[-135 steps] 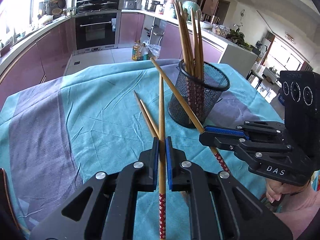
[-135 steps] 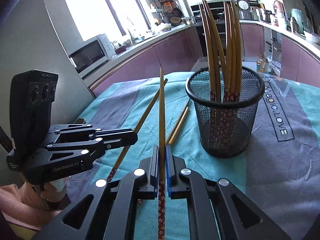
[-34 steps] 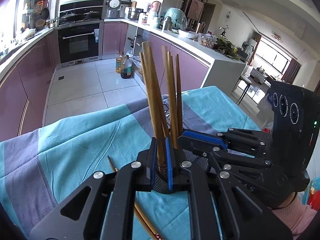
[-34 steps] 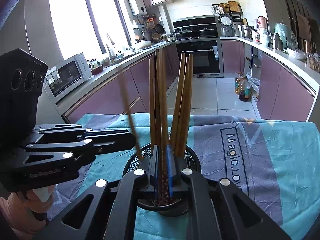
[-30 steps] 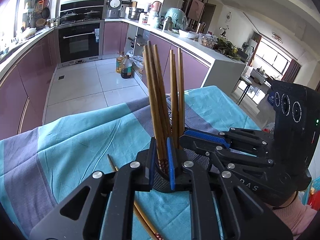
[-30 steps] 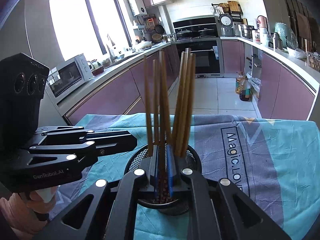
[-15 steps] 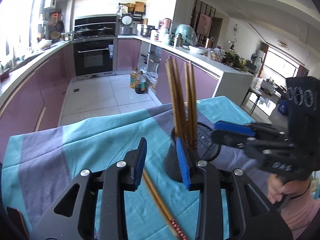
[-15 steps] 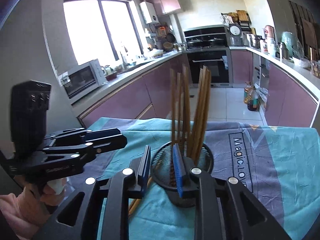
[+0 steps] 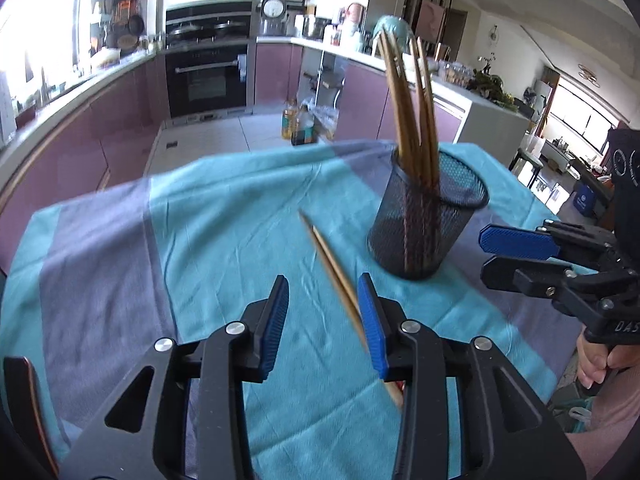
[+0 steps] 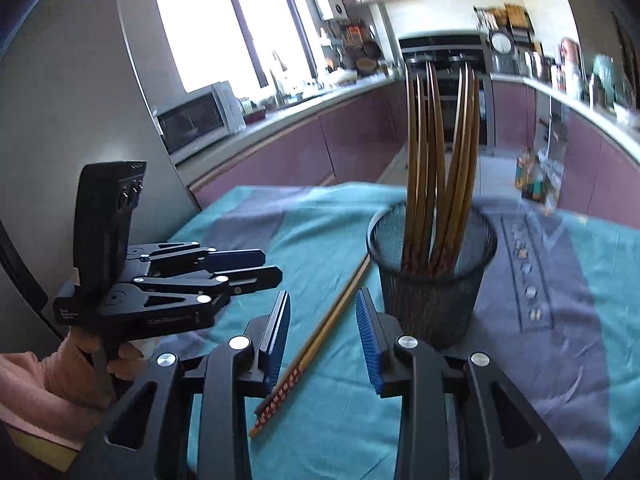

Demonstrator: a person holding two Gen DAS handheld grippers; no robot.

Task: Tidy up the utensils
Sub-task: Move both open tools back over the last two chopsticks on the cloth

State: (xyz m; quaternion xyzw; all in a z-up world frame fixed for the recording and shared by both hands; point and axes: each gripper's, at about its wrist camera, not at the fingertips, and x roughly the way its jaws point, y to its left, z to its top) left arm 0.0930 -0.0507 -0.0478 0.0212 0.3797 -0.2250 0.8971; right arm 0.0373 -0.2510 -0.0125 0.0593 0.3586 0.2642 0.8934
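A black mesh cup (image 9: 424,236) (image 10: 432,284) stands on the teal and grey cloth (image 9: 224,216) with several bamboo chopsticks (image 9: 408,112) (image 10: 436,152) upright in it. Two more chopsticks (image 9: 332,268) (image 10: 320,340) lie side by side on the cloth, left of the cup. My left gripper (image 9: 323,288) (image 10: 272,266) hovers over them, its jaws opening, and the pair runs under its right finger without being pinched. My right gripper (image 10: 323,300) (image 9: 486,256) sits just right of it near the cup, its jaws also opening, with nothing gripped.
A person's hand (image 10: 80,364) holds each gripper handle. The cloth-covered table ends at its far edge (image 9: 280,152), with a tiled floor, oil bottles (image 9: 298,128), purple cabinets and an oven (image 9: 208,76) beyond. A microwave (image 10: 196,120) sits on the counter.
Both grippers were shut on chopsticks over the cup. They have let them go into the cup, opened, and drawn back and down toward the two chopsticks on the cloth.
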